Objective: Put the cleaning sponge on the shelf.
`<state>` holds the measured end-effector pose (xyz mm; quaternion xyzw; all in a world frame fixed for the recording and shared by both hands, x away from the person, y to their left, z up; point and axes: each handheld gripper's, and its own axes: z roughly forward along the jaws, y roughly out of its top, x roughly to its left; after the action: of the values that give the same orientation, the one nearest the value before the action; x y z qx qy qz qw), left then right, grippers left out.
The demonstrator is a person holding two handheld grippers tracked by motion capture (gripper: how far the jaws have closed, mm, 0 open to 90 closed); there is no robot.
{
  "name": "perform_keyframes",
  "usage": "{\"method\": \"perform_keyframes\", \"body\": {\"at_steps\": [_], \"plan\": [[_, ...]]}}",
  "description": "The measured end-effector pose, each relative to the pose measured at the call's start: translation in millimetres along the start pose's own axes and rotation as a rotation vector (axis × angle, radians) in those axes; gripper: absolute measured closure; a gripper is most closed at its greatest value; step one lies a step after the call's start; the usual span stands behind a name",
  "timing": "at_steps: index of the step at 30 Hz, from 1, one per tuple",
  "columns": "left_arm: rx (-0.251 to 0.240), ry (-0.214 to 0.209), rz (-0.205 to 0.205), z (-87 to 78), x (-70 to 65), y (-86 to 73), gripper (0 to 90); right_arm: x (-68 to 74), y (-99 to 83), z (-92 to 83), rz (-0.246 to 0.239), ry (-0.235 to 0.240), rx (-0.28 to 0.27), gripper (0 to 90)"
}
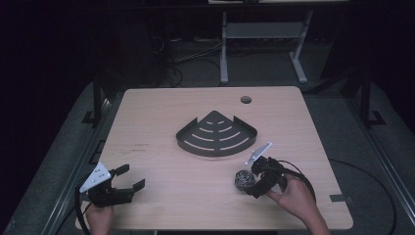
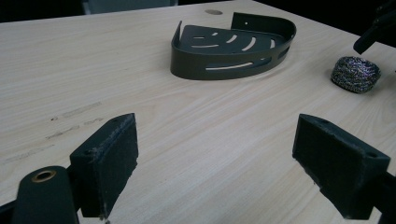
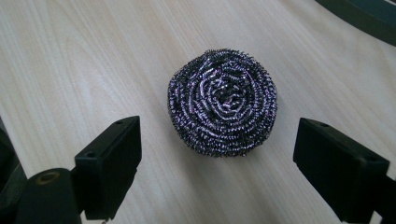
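Observation:
A round steel-wool scourer point(image 1: 244, 179) point(image 3: 222, 101) point(image 2: 355, 74) lies on the wooden table near its front right. My right gripper point(image 1: 255, 182) point(image 3: 217, 168) is open just beside it, with the scourer a little ahead of the gap between its jaws and untouched. A dark slotted corner shelf tray point(image 1: 217, 148) point(image 2: 229, 65) sits in the middle of the table, its corner pointing away. My left gripper point(image 1: 131, 178) point(image 2: 215, 170) rests open near the front left edge, its jaws wide apart over bare wood.
A cable hole point(image 1: 245, 100) is near the table's point(image 1: 161, 112) far edge. Faint marks point(image 1: 138, 147) show on the wood left of the tray. A desk frame point(image 1: 264, 39) and cables stand on the floor beyond. A black cable point(image 1: 364, 174) loops off the right side.

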<state>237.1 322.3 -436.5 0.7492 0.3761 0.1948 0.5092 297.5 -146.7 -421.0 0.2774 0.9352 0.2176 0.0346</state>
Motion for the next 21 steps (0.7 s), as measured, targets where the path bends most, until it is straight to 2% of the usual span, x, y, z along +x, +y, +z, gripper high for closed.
{"method": "perform_keyframes", "body": {"at_steps": [12,21], "plan": [[-0.003,0.000,0.000,-0.4,0.2,0.1,13.7,0.3,16.8,8.2,-0.033,-0.006,0.045,15.2],[-0.004,-0.001,-0.001,-0.7,-0.2,0.3,13.7,-2.0,21.4,20.1,-0.026,0.003,0.086,15.6]]}}
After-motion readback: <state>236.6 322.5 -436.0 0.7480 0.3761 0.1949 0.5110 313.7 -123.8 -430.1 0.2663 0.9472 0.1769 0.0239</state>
